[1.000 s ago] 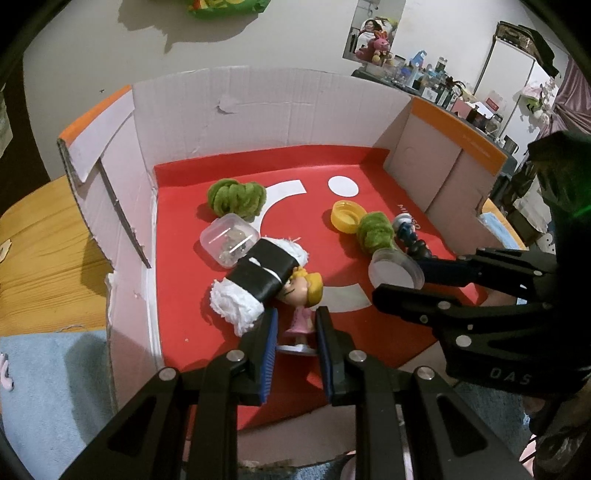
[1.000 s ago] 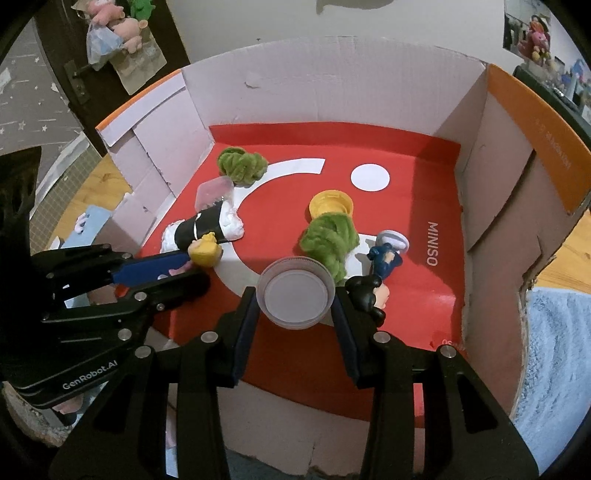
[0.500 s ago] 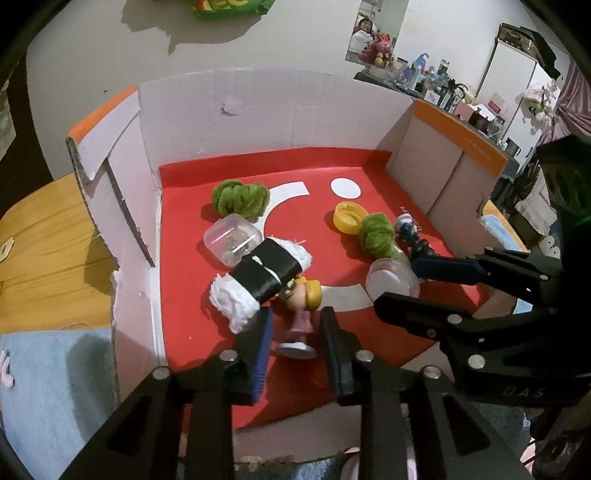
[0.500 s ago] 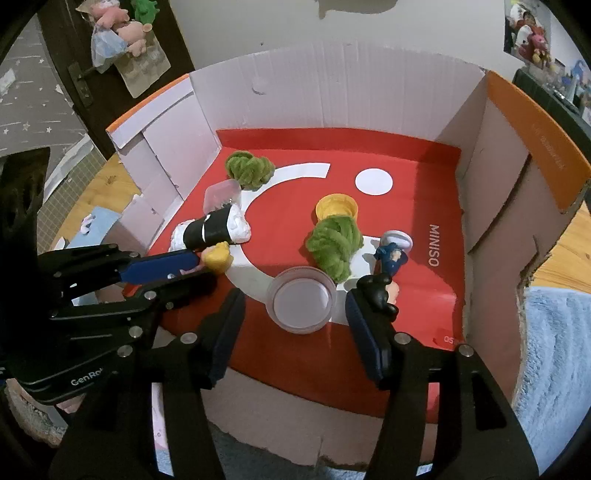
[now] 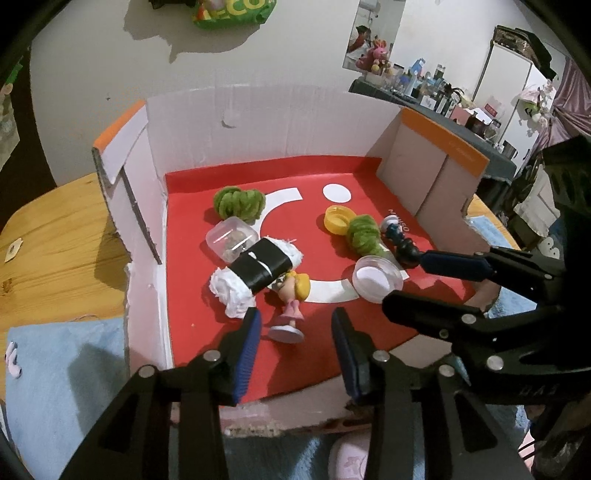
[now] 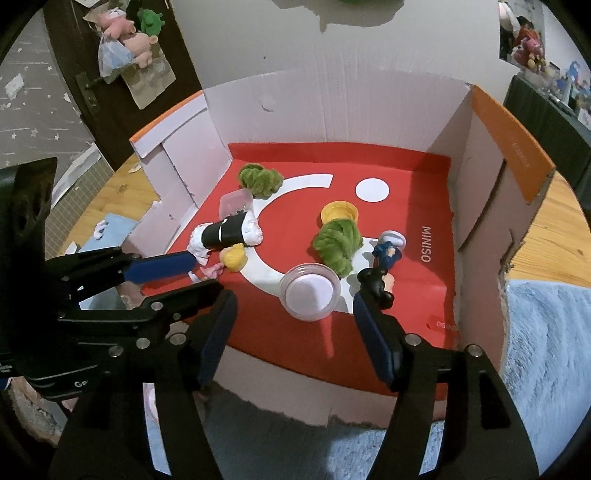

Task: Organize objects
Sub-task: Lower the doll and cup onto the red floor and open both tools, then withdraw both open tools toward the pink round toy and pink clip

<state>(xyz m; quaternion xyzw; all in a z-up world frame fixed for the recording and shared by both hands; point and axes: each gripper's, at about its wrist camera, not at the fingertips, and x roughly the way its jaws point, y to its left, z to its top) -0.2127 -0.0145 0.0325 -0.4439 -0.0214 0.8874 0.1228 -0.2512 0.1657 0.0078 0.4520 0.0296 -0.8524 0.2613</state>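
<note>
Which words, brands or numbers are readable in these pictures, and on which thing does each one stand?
"MINISO": white letters on the red cardboard floor of the open box.
"ECO": partly cut off, on the green bag hanging on the white wall.
"Ge": cut off, on the black left gripper.
Orange box flap: white print, too blurred to read.
Red floor's near edge: print too small to read.

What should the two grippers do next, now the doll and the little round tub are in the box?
Probably pull both back out of the box. The left gripper and right gripper have just been opening, and the doll and tub rest free on the red floor.
</note>
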